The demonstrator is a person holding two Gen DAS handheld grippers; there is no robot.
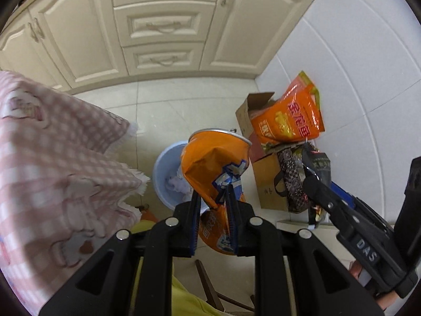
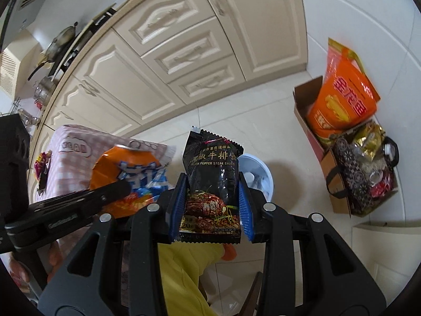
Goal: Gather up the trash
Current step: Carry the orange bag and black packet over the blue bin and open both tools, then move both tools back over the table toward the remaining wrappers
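Note:
My left gripper (image 1: 213, 197) is shut on a crushed orange can (image 1: 214, 162), held in the air above a pale blue bin (image 1: 161, 169) on the floor. The bin holds crumpled white paper. My right gripper (image 2: 213, 197) is shut on a black pepper steak sauce packet (image 2: 211, 181), held upright above and just left of the same bin (image 2: 259, 176). The orange can (image 2: 126, 173) and the left gripper show at the left of the right wrist view. The right gripper with the packet (image 1: 317, 164) shows at the right of the left wrist view.
A table with a pink checked cloth (image 1: 52, 152) stands at the left. Cardboard boxes with an orange bag (image 1: 292, 115) and a patterned tote (image 2: 355, 179) stand by the white wall at the right. Cream cabinets (image 1: 163, 26) run along the back. A small wrapper (image 2: 42, 168) lies on the cloth.

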